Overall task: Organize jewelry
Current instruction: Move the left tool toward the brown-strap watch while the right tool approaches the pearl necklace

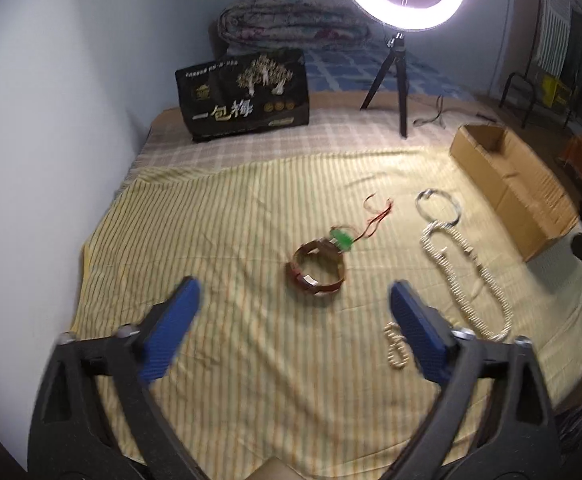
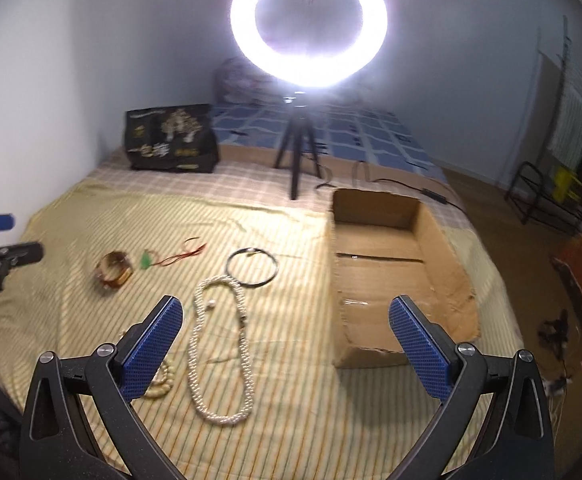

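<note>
Jewelry lies on a yellow striped cloth (image 1: 219,216). A brown bangle (image 1: 318,270) sits ahead of my open, empty left gripper (image 1: 295,300); it also shows in the right wrist view (image 2: 113,269). A green pendant on a red cord (image 1: 341,239) lies just beyond it. A long pearl necklace (image 1: 465,280) and a thin silver hoop (image 1: 438,207) lie to the right. A small bead bracelet (image 1: 396,346) lies by my left gripper's right finger. My right gripper (image 2: 285,320) is open and empty above the pearl necklace (image 2: 221,344), beside an open cardboard box (image 2: 391,272).
A ring light on a tripod (image 2: 309,20) stands at the back of the bed with its cable trailing right. A black printed bag (image 1: 243,94) leans near the wall on the left. A folded quilt (image 1: 291,26) lies behind. The bed's right edge drops to a brown floor (image 2: 507,248).
</note>
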{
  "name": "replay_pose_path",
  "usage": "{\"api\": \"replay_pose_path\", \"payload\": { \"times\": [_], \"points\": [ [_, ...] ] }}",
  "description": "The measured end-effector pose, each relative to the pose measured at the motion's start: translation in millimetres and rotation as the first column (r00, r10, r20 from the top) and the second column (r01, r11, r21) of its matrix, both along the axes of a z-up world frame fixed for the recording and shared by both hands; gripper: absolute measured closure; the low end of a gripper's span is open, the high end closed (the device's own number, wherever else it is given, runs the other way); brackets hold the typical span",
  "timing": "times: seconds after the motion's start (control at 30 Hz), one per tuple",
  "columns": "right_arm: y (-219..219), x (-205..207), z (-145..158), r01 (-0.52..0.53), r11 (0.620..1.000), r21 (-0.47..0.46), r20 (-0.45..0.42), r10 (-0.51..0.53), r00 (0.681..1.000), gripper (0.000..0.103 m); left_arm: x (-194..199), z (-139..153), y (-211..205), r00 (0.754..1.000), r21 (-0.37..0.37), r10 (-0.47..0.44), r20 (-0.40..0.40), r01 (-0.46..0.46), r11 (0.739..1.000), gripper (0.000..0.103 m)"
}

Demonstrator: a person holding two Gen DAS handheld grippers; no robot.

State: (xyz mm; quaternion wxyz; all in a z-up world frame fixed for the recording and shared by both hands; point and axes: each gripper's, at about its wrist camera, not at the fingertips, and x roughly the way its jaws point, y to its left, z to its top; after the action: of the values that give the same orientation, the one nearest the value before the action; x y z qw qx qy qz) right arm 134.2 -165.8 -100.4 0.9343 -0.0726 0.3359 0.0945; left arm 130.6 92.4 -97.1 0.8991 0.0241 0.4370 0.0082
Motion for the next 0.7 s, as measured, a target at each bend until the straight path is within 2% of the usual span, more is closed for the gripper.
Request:
{"api": "replay_pose_path", "payload": {
  "times": [0.07, 0.13, 0.2, 0.27, 0.33, 0.4, 0.47, 0.57, 0.63, 0.7],
  "points": [
    [4, 1, -8, -0.053, 0.999, 0.007, -0.038, 0.053, 0.998, 0.001, 4, -9, 5, 0.999, -0.011, 0.009, -0.033, -0.009, 1.0, 0.027],
    [7, 5, -19, -0.089, 0.996, 0.017, -0.096, 0.091, 0.991, 0.001, 10, -19, 13, 0.996, -0.061, 0.014, -0.087, -0.019, 0.998, 0.049],
    [7, 8, -30, -0.113, 0.993, 0.018, -0.141, 0.114, 0.983, 0.006, 16, -27, 21, 0.991, -0.12, 0.024, -0.129, -0.04, 0.992, 0.061],
    [8, 9, -39, -0.131, 0.991, 0.023, -0.179, 0.133, 0.975, 0.015, 22, -34, 30, 0.985, -0.187, 0.04, -0.169, -0.072, 0.98, 0.062],
    [5, 12, -50, -0.143, 0.988, 0.057, -0.238, 0.152, 0.959, 0.017, 28, -38, 33, 0.979, -0.224, 0.04, -0.199, -0.086, 0.971, 0.064],
    [1, 15, -58, -0.132, 0.988, 0.082, -0.287, 0.15, 0.946, 0.024, 33, -39, 33, 0.979, -0.231, 0.037, -0.202, -0.085, 0.969, 0.064],
    [-4, 19, -68, -0.118, 0.987, 0.106, -0.343, 0.148, 0.928, 0.034, 37, -41, 32, 0.978, -0.237, 0.036, -0.207, -0.085, 0.968, 0.064],
    [-7, 24, -82, -0.103, 0.984, 0.146, -0.402, 0.154, 0.902, 0.045, 45, -49, 34, 0.969, -0.276, 0.033, -0.243, -0.102, 0.956, 0.064],
    [-8, 27, -87, -0.096, 0.982, 0.165, -0.427, 0.159, 0.89, 0.053, 50, -54, 34, 0.965, -0.282, 0.038, -0.259, -0.113, 0.953, 0.072],
    [-6, 31, -92, -0.097, 0.982, 0.165, -0.442, 0.161, 0.883, 0.057, 54, -59, 35, 0.962, -0.286, 0.045, -0.27, -0.125, 0.95, 0.073]
  ]
}}
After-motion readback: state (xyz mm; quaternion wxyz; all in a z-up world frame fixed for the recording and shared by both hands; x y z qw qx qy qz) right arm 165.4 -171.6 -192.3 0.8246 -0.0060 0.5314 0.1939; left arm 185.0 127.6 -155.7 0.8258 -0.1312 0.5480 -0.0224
